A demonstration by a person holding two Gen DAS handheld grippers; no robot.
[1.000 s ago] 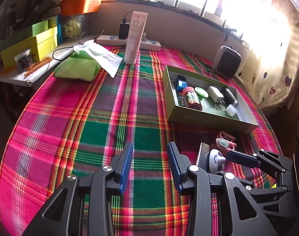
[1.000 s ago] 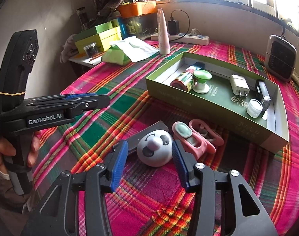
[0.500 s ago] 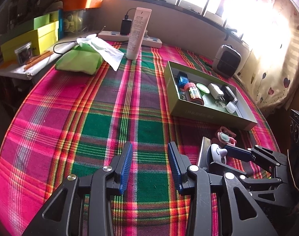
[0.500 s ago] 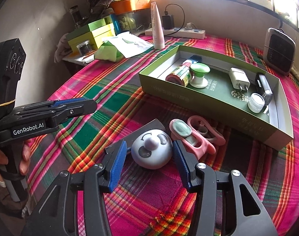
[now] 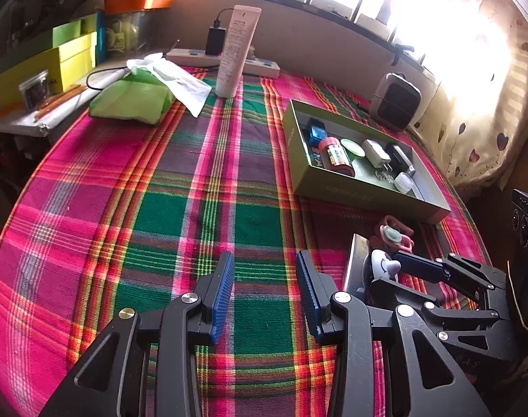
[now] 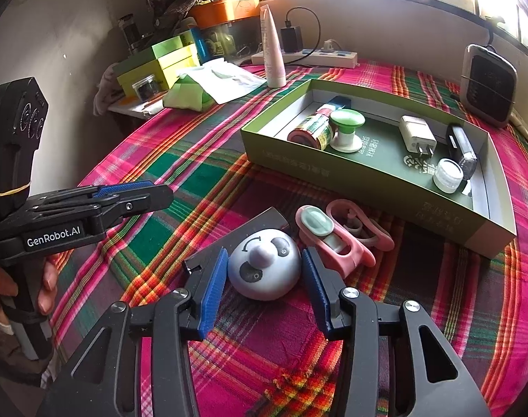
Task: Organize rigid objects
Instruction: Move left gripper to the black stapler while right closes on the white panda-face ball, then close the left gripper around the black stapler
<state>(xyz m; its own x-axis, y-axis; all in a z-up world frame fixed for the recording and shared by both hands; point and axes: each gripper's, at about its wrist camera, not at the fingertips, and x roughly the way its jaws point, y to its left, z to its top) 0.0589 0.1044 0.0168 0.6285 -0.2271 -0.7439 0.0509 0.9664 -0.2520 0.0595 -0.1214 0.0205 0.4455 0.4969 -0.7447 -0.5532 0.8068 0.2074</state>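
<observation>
- On the plaid cloth (image 6: 201, 160), low in the right wrist view: right gripper (image 6: 262, 279) straddles the white panda-face dome (image 6: 264, 267), one blue pad on each side
- Jaws have just been closing on the dome; left pad looks at or almost at its side, right pad just beside it. Can't confirm firm contact, so counting them as apart, not clamped
- Dome sits on the cloth, partly over a flat dark grey card (image 6: 236, 232)
- Pink clip with a pale green oval (image 6: 328, 236) lies just right of the dome, touching or nearly touching; second pink loop-shaped piece (image 6: 361, 220) just behind it
- Green tray (image 6: 378, 182) is beyond those, near but apart. Inside it: red-capped small bottle (image 6: 312, 132) lying on its side, green-topped knob (image 6: 347, 128) next to it, white plug adapter (image 6: 417, 135), black oblong device (image 6: 460, 149), small white cap (image 6: 448, 175)
- Left gripper (image 5: 264, 295) hangs over bare cloth, jaws apart, nothing between the pads. Right wrist view shows it (image 6: 135, 194) off to the left, held by a hand (image 6: 27, 285), well clear of the dome
- Back edge: upright white tube (image 6: 272, 52), power strip (image 6: 312, 57), green pouch (image 6: 191, 93) with white paper on top, small heater-like unit (image 6: 489, 83) at far right, yellow-green boxes (image 6: 163, 62) on a side shelf
</observation>
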